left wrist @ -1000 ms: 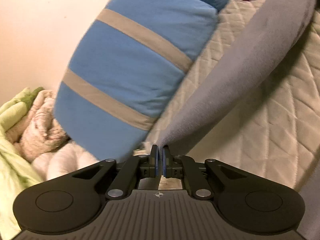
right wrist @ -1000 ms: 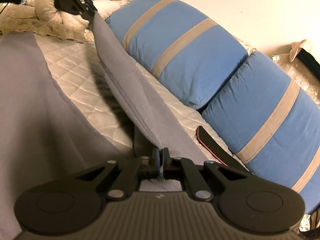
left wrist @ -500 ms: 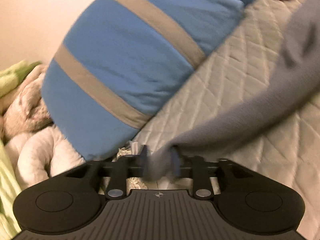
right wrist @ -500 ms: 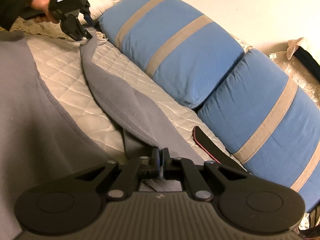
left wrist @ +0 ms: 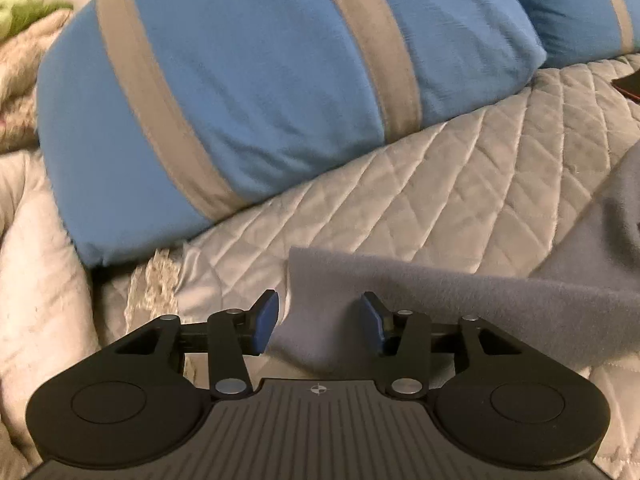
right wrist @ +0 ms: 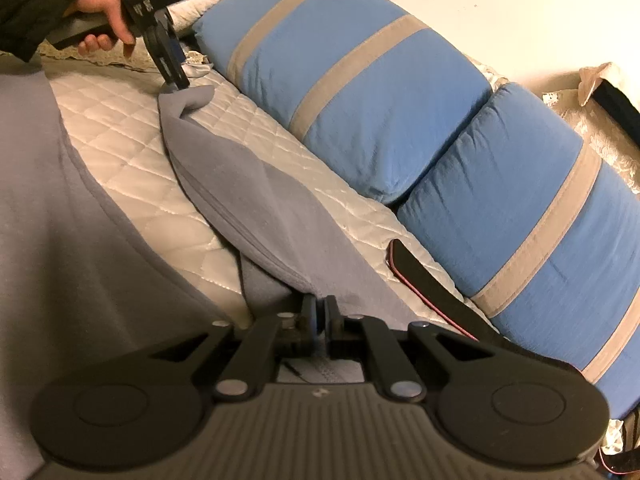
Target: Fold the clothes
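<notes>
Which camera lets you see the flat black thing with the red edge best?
The right wrist view. The flat black object with a red edge lies there almost whole on the quilted cream bedcover, beside the blue pillow with grey stripes. The left wrist view catches only its corner at the right edge.

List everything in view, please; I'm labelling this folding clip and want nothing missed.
grey garment: one, grey, spread across the quilt, one end at each tongs.
quilt: one, cream, quilted, covering the bed.
pillows: two, blue with tan stripes, side by side along the quilt's far edge.
phone: one, black with a red edge, on the quilt beside the nearer pillow.
blankets: a heap, cream and green, past the pillows.
hand: one, dark sleeve, holding the left tongs.
left tongs: open, jaws have just been opening, garment end loose between them.
right tongs: shut on the garment's other end.
</notes>
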`<state>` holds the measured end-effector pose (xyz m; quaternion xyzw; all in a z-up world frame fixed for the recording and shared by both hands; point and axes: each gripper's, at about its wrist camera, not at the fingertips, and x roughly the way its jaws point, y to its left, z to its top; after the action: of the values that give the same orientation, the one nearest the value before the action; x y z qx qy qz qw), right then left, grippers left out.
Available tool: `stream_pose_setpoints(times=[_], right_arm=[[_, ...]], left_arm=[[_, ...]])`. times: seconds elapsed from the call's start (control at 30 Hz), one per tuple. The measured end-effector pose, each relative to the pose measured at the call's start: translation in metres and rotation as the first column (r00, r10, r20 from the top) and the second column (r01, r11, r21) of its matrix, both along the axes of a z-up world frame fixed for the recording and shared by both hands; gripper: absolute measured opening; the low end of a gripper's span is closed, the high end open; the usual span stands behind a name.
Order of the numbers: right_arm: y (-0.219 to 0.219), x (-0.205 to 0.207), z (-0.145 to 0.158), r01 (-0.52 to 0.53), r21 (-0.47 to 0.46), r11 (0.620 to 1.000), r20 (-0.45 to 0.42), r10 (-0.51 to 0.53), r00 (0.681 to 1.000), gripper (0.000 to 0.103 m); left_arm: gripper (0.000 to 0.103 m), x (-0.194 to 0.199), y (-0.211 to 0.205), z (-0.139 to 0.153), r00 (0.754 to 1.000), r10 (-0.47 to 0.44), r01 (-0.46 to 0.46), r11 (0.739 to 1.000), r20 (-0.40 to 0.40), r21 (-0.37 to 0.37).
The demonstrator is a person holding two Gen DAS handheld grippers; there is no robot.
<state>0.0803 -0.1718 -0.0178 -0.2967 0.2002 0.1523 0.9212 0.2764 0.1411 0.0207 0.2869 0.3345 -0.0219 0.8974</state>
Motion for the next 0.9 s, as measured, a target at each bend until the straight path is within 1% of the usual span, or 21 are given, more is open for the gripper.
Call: stream_pose_setpoints(times=[0.07,0.13,0.17,0.2,0.23,0.27,0.3,0.37,0.43,0.5,0.53,0.6,0.67,0.7,0.73,0.77,0.83,0.9], right_arm=[[0.000,-0.001,0.001,-0.002,0.003,1.000,-0.001,0.002,1.000,0.011],[0.000,-0.003,0.002,-0.002,0.002,1.000,0.004,0.002,1.000,0.015],[0.001,-0.004,0.002,-0.002,0.002,1.000,0.007,0.002,1.000,0.018],[0.001,-0.005,0.003,-0.002,0.001,1.000,0.010,0.002,1.000,0.019],[0.002,-0.006,0.003,-0.004,-0.001,1.000,0.019,0.004,1.000,0.027],[0.004,-0.008,0.003,-0.009,-0.004,1.000,0.028,0.009,1.000,0.031],[0.006,-0.010,0.003,-0.014,-0.007,1.000,0.036,0.014,0.999,0.034],[0.010,-0.012,0.003,-0.024,-0.015,1.000,0.049,0.024,0.998,0.040],[0.015,-0.015,0.003,-0.030,-0.026,0.999,0.059,0.032,0.998,0.041],[0.019,-0.016,0.002,-0.035,-0.034,0.999,0.067,0.037,0.997,0.044],[0.020,-0.017,0.002,-0.037,-0.035,0.999,0.067,0.039,0.997,0.045],[0.021,-0.017,0.001,-0.038,-0.038,0.999,0.069,0.041,0.997,0.046],[0.021,-0.016,0.001,-0.035,-0.044,0.998,0.069,0.038,0.997,0.046],[0.021,-0.015,0.000,-0.034,-0.047,0.998,0.068,0.037,0.997,0.046],[0.022,-0.015,0.000,-0.034,-0.049,0.998,0.068,0.037,0.997,0.046],[0.022,-0.015,0.001,-0.035,-0.049,0.998,0.067,0.038,0.997,0.046],[0.022,-0.016,0.001,-0.038,-0.048,0.998,0.069,0.041,0.997,0.046],[0.022,-0.016,0.002,-0.041,-0.047,0.998,0.069,0.044,0.997,0.047]], left_arm=[[0.049,-0.005,0.007,0.006,0.999,0.030,-0.030,0.999,0.019,-0.012],[0.056,-0.013,0.018,0.014,0.996,0.077,-0.075,0.996,0.046,-0.036],[0.058,-0.016,0.024,0.017,0.995,0.093,-0.091,0.995,0.045,-0.048],[0.058,-0.019,0.030,0.019,0.993,0.108,-0.106,0.993,0.044,-0.058],[0.058,-0.021,0.034,0.019,0.993,0.111,-0.109,0.993,0.039,-0.056],[0.058,-0.024,0.039,0.019,0.993,0.113,-0.111,0.992,0.035,-0.052],[0.058,-0.028,0.041,0.017,0.994,0.109,-0.108,0.994,0.032,-0.032],[0.058,-0.038,0.039,0.012,0.997,0.066,-0.067,0.998,0.026,0.017],[0.058,-0.049,0.035,0.007,1.000,-0.003,0.002,0.998,0.023,0.065],[0.058,-0.061,0.028,0.001,0.995,-0.089,0.083,0.988,0.039,0.132],[0.058,-0.064,0.023,-0.003,0.991,-0.129,0.119,0.978,0.047,0.169],[0.058,-0.070,0.013,-0.014,0.978,-0.202,0.181,0.950,0.056,0.256],[0.058,-0.074,0.002,-0.028,0.962,-0.268,0.230,0.900,0.054,0.370],[0.057,-0.077,-0.002,-0.035,0.949,-0.310,0.258,0.864,0.054,0.432],[0.052,-0.080,-0.006,-0.043,0.935,-0.352,0.283,0.823,0.051,0.493],[0.050,-0.083,-0.010,-0.050,0.919,-0.391,0.304,0.779,0.045,0.549],[0.048,-0.082,-0.015,-0.054,0.907,-0.421,0.321,0.735,0.030,0.598],[0.043,-0.079,-0.019,-0.057,0.900,-0.437,0.347,0.703,-0.008,0.620]])
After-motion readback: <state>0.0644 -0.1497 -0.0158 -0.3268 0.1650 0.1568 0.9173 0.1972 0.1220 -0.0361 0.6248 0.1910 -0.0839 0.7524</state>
